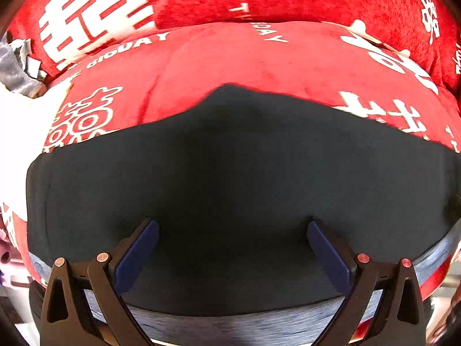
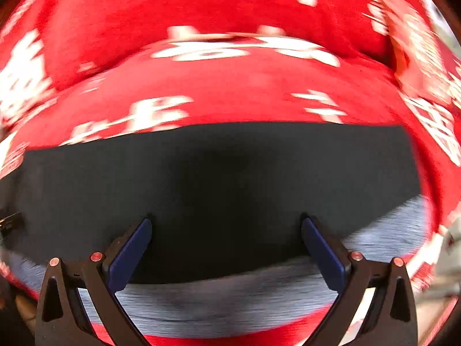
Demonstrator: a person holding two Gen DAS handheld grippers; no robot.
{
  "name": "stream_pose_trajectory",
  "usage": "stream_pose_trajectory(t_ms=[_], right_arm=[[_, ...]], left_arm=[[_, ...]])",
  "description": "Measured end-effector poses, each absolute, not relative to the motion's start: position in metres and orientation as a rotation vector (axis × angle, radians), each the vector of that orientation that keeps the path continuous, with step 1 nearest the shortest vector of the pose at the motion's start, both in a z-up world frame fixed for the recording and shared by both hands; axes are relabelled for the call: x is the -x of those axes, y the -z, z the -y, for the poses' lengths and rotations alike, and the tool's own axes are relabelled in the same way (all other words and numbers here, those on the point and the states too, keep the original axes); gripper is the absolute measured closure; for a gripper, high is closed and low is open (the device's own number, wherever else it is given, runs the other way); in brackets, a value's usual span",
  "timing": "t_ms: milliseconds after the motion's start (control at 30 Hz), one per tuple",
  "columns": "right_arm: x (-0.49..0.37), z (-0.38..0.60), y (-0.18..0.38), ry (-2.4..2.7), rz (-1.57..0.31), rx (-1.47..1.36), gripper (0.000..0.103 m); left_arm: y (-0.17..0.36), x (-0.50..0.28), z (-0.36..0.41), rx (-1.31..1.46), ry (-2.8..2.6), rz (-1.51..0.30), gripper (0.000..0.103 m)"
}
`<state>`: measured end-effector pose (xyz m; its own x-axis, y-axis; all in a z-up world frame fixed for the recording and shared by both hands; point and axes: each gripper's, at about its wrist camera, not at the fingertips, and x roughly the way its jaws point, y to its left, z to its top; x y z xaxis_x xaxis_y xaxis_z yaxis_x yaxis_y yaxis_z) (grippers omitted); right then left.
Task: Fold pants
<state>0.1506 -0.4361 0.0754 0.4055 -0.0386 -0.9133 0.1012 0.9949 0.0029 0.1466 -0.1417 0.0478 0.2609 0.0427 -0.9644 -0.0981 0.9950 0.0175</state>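
Hovering over the dark pants [image 1: 230, 173], left gripper [image 1: 232, 227] and right gripper [image 2: 226, 225] gape wide — holding nothing.

Right wrist view smeared by motion: white characters on the red blanket [image 2: 230, 86] unreadable. Pants [image 2: 230, 173] run off the left edge; extent unknown. Grey cloth [image 1: 17, 69] at the left wrist view's left edge cut off, kind unclear. Pale object [image 2: 449, 248] at right edge too blurred to identify.
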Motion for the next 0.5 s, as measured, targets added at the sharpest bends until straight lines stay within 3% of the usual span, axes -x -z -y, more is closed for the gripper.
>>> stream_pose_trajectory(t_ms=[167, 500], right_arm=[[-0.101, 0.482, -0.092, 0.117, -1.071, -0.224, 0.000], [-0.053, 0.526, -0.051, 0.054, -1.018, -0.454, 0.000]], left_arm=[[-0.047, -0.146, 0.207, -0.031, -0.008, -1.301, 0.000], [-0.053, -0.179, 0.318, -0.168, 0.044, -1.273, 0.000]])
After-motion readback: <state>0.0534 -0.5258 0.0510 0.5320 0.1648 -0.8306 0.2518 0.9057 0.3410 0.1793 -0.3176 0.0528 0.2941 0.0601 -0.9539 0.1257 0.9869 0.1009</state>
